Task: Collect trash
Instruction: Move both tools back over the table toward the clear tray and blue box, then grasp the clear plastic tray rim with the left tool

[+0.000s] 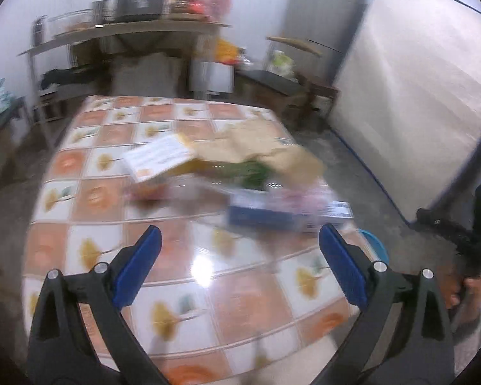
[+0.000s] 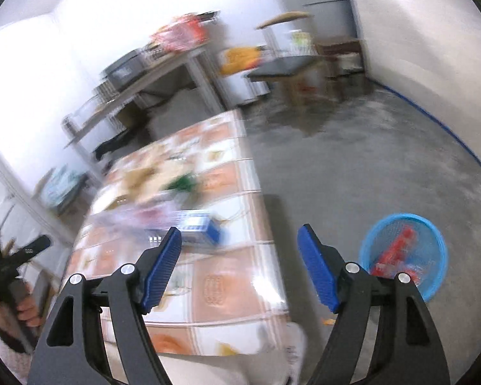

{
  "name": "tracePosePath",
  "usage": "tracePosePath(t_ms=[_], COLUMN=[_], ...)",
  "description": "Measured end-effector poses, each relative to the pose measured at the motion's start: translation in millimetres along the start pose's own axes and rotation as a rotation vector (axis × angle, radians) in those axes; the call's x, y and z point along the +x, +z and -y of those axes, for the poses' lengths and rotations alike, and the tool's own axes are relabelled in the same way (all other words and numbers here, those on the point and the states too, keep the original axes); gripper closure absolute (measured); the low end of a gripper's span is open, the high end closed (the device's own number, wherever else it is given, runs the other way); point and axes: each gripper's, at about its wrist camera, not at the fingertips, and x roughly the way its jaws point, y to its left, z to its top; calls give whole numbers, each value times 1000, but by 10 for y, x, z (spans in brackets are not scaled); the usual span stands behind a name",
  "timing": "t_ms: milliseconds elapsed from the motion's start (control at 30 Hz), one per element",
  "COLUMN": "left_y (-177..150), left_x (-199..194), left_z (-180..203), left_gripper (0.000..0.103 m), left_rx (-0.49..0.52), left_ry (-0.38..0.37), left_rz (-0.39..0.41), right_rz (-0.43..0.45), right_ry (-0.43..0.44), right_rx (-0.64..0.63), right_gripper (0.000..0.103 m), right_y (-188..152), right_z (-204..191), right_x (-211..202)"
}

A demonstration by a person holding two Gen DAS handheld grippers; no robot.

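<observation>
Trash lies in a blurred heap on the tiled table: a white card box, crumpled brown paper, green scraps and a blue box. My left gripper hovers open over the table's near part, short of the heap, with nothing between its blue pads. My right gripper is open and empty over the table's right edge. The blue box lies just beyond its left finger. A blue basket on the floor holds a red wrapper.
A steel shelf with pots and bags stands behind the table, with a fridge and a low dark table to the right. A white panel leans at the right. Grey floor lies open beside the table.
</observation>
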Motion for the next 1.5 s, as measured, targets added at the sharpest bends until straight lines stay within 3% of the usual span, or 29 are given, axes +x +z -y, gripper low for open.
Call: tracePosePath(t_ms=[233,367,433,567,667,733,833,1033,1200,1267,1300,1333,1500], left_y=[-55,-24,2,29,33,38,23,-66,-160,-165,-157,-140,-31], left_x=[138,473,678,1027,1194,1242,1211,797,476,503,538,604,1152], left_z=[-524,-698,-703,-726,-725,-712,-705,-845,-999,-991,-973,-937,-726], left_gripper=[8,11,29,51,68,89,103,103,103,92,73,63,63], left_rx=[-16,19,53,64,66,69,50,-32,-90,-100,-95,-83,26], left_ry=[39,-3,-66,-137,-151,-152,-145,-150,-179,-196,-190,-189,-132], left_rz=[76,35,-11,-90,-126,-143,-181,-235,-191,-179,-174,-158,-186], right_rz=[-81,-101,-103,-114,-125,-129,-129,-146,-164,-185,-193,-199,-183], right_ry=[124,146,142,123,104,95,88,94,119,129,130,133,145], right_rx=[-100,-127,-128,-113,-106,-103,-100,-99,-118,-133,-136,-138,-135], right_gripper=[30,30,30,30,30,30,30,30,30,30,30,30,30], right_y=[-1,-46,-65,-58,-34,-6,39,88,60,20,6,-6,-29], right_z=[-871,-1233,-1328,-1401,-1424,-1434,-1445,-1422,-1442,-1480,-1494,-1513,-1534], right_x=[364,436,435,504,586,628,677,753,826,889,913,930,840])
